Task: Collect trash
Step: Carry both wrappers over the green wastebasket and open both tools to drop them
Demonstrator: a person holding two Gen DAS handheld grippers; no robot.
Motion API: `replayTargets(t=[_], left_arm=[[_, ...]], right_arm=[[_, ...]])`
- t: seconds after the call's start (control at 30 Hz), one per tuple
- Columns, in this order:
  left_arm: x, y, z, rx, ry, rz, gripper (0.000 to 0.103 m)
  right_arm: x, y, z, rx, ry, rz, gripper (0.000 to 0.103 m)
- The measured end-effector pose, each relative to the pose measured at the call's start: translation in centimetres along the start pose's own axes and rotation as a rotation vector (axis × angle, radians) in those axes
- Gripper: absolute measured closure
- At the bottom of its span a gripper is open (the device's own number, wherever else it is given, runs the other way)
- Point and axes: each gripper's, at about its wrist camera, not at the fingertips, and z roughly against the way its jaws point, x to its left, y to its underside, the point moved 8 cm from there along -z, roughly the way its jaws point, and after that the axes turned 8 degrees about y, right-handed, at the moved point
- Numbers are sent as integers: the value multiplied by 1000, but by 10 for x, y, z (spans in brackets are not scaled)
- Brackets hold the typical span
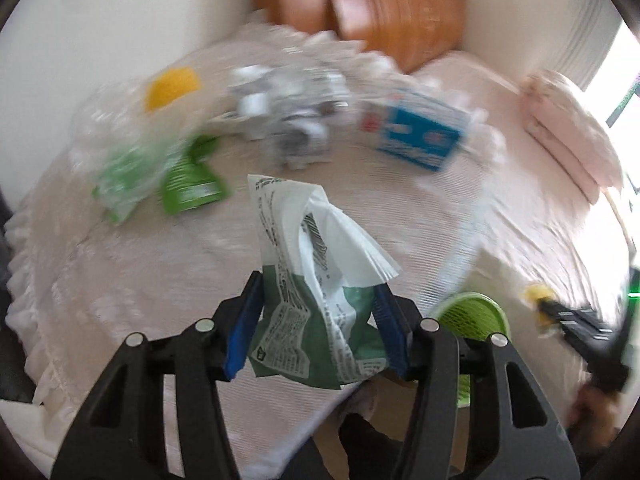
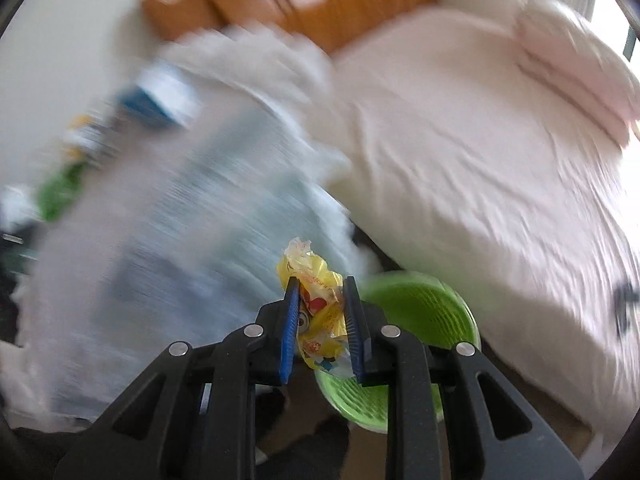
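Wrappers (image 1: 192, 184) and carton (image 1: 420, 132) on the bed (image 1: 120, 280), headboard (image 1: 392, 8) behind, basket (image 2: 420, 312) beside the bed.

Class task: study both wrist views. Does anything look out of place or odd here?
Yes: litter is strewn over the bed: green packets, a crumpled clear bag, a blue carton. The left gripper holds a green-and-white wrapper, the right gripper a yellow wrapper by the green basket.

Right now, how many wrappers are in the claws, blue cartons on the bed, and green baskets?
Wrappers in claws: 2 (green-white wrapper, left claw; yellow wrapper, right claw)
Blue cartons on bed: 1
Green baskets: 1
Total: 4
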Motion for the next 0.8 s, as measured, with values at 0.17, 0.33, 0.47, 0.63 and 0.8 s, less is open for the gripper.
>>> replayTargets(t=[0.17, 0.33, 0.47, 0.63, 0.8], left_arm=[[-74, 8, -18, 44, 75, -146, 50], [-139, 34, -37, 116, 140, -262, 50], [-187, 56, -64, 179, 166, -352, 50], [-237, 90, -97, 264, 198, -420, 50], [-270, 120, -124, 339, 219, -483, 47]], right_arm=[[-57, 60, -83, 161, 74, -112, 75], [-92, 100, -122, 256, 97, -240, 28], [-119, 114, -104, 236, 125, -276, 12], [-162, 124, -66, 186, 191, -302, 8], [-198, 138, -31, 149, 215, -361, 6]])
